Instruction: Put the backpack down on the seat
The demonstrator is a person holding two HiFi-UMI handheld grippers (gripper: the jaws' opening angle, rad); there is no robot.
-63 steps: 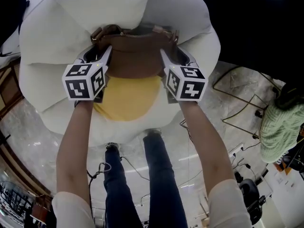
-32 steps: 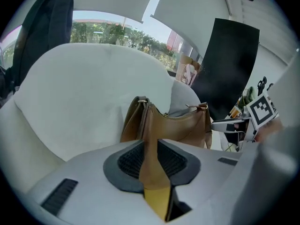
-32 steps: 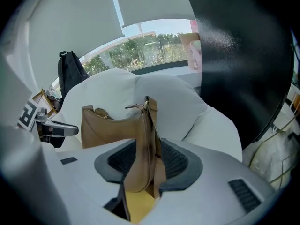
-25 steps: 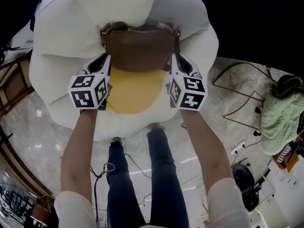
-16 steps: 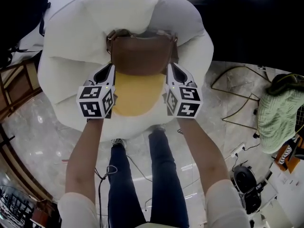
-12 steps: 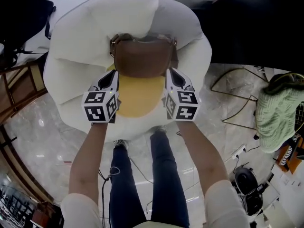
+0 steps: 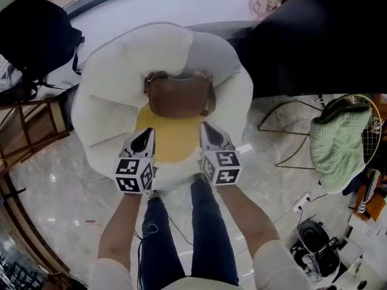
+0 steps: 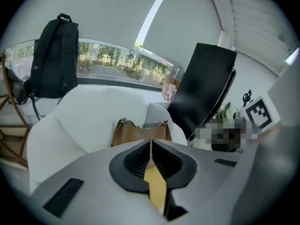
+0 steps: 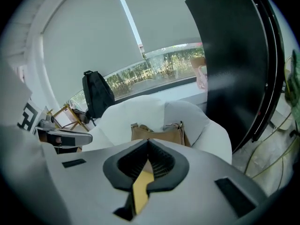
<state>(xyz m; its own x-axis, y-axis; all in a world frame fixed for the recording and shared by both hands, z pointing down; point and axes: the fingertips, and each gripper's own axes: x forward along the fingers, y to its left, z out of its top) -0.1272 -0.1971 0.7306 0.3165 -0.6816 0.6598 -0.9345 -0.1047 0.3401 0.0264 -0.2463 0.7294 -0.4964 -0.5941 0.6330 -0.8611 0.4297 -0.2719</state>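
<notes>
Head view: left gripper (image 7: 146, 138) and right gripper (image 7: 208, 134) are closed and empty. The bag (image 7: 178, 95), merely leaning on the chair (image 7: 109, 101), could slump forward.

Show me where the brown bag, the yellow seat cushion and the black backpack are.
brown bag (image 7: 178, 98): head view, middle of its front.
yellow seat cushion (image 7: 172, 138): head view, its bare middle.
black backpack (image 7: 36, 38): head view, middle of its body.

The left gripper (image 7: 147, 136) and the right gripper (image 7: 207, 130) drew back from the brown leather backpack (image 7: 178, 96) — jaws shut, empty — and stood clear of it.
</notes>
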